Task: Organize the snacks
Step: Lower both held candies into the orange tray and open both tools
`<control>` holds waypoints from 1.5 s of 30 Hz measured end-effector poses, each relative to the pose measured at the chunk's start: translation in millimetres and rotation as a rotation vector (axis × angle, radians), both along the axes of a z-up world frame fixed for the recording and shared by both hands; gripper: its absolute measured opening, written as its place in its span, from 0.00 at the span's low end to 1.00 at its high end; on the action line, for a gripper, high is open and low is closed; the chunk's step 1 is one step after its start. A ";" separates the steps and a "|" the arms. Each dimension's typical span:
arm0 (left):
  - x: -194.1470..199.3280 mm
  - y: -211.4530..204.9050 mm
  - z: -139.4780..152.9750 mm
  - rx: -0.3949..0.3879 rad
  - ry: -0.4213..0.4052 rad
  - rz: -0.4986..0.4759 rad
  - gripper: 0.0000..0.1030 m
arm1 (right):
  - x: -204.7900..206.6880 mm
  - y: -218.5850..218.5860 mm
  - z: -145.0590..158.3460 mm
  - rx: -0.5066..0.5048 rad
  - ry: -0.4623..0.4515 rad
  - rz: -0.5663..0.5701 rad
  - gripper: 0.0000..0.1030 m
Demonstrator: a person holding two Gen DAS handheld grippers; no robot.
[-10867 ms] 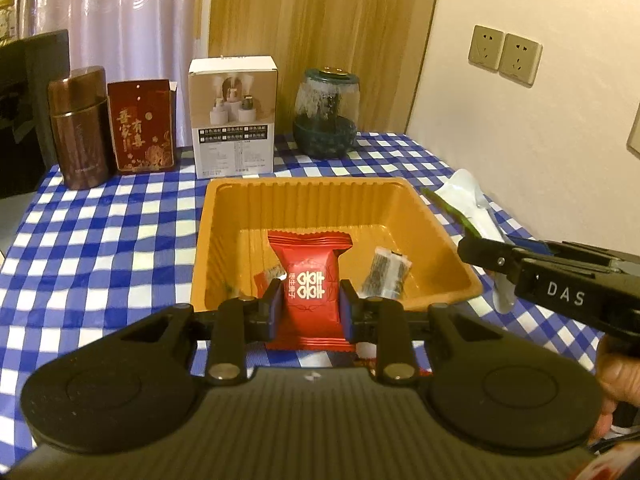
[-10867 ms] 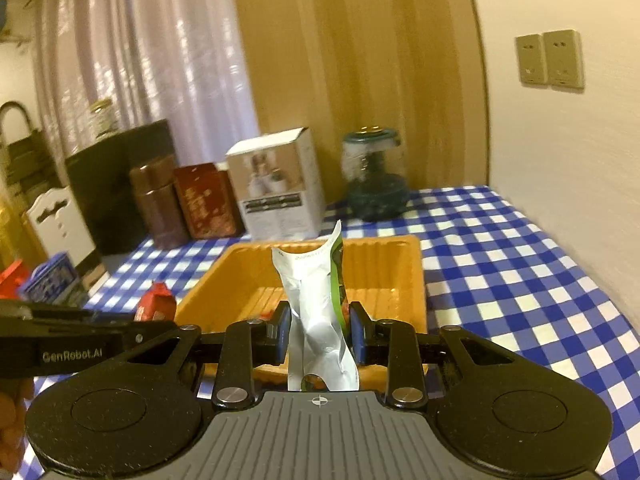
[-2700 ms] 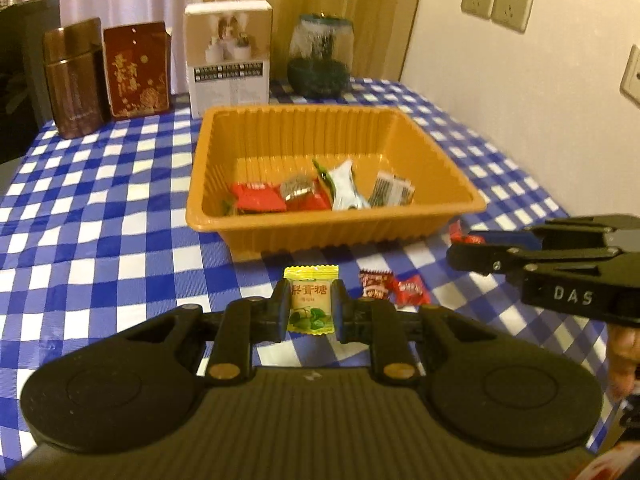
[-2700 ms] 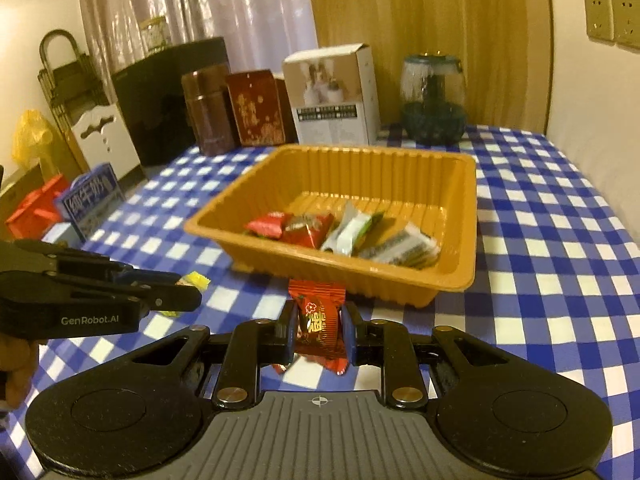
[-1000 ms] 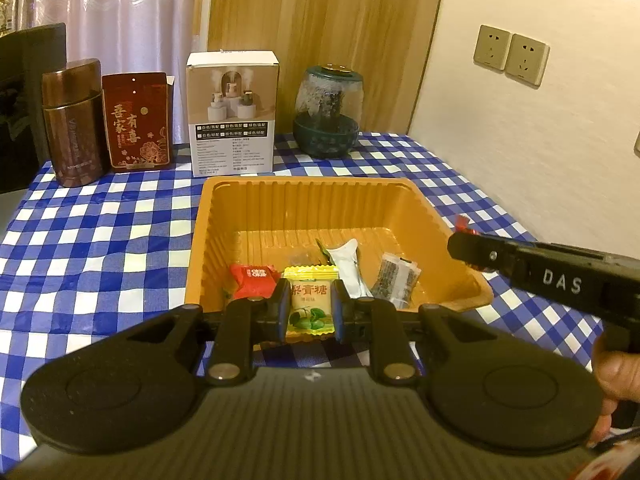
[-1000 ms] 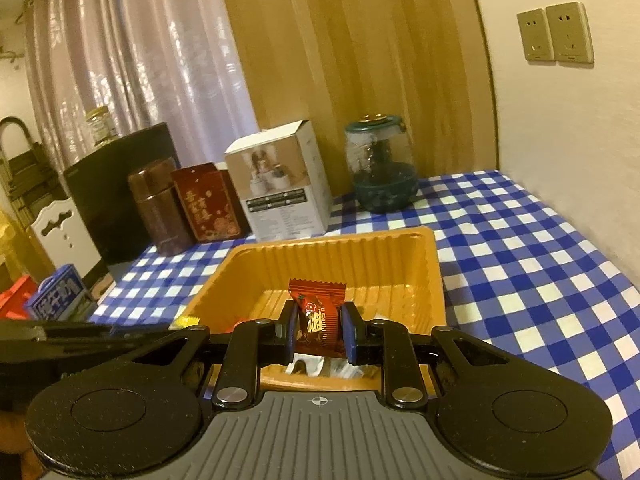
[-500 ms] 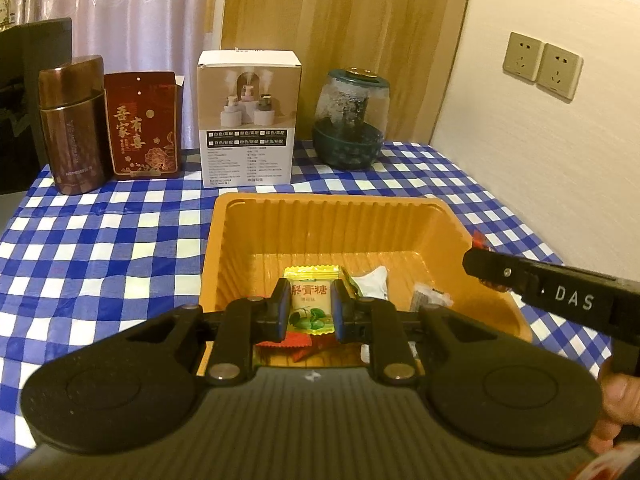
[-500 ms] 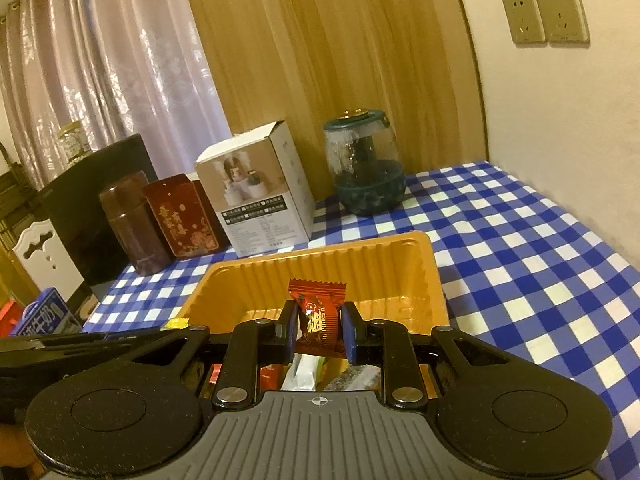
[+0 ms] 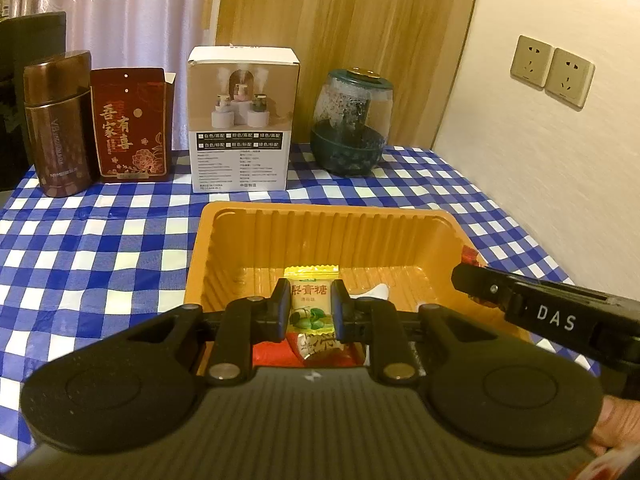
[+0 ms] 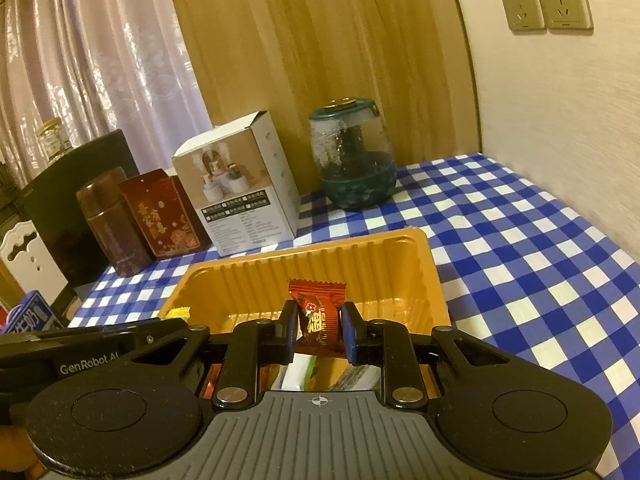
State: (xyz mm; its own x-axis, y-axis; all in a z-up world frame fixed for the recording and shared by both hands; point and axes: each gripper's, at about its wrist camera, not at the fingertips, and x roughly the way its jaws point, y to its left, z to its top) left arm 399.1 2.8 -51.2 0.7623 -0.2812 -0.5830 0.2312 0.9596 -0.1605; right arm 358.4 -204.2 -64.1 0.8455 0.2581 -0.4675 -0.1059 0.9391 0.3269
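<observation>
My left gripper (image 9: 310, 304) is shut on a yellow candy (image 9: 310, 300) and holds it above the orange tray (image 9: 320, 216). My right gripper (image 10: 320, 320) is shut on a red candy (image 10: 318, 312), also above the orange tray (image 10: 304, 256). Several wrapped snacks lie in the tray below the fingers, among them a red packet (image 9: 276, 356) and a white packet (image 10: 296, 376). The right gripper shows at the right in the left wrist view (image 9: 464, 274). The left gripper shows at the lower left in the right wrist view (image 10: 176, 322), with the yellow candy's edge (image 10: 179, 312) peeking out.
At the back of the blue checked table (image 9: 100, 240) stand a brown tin (image 9: 56, 124), a dark red box (image 9: 130, 124), a white box (image 9: 242, 120) and a glass jar (image 9: 352, 124). The wall (image 9: 560, 160) runs along the right side.
Both grippers have moved forward over the tray with their candies still held. The red candy's grip looks a little looser than half a second ago.
</observation>
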 end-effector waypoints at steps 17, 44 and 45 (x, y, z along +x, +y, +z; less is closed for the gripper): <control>6.5 7.6 -6.6 -0.026 0.020 0.033 0.32 | 4.8 0.5 -4.9 0.013 0.014 -0.005 0.23; 4.7 3.2 -9.9 0.011 0.039 0.016 0.33 | 2.8 4.8 -2.1 0.027 -0.021 0.011 0.23; 4.8 3.5 -10.1 0.011 0.041 0.015 0.33 | 2.6 4.5 -1.8 0.030 -0.028 0.009 0.23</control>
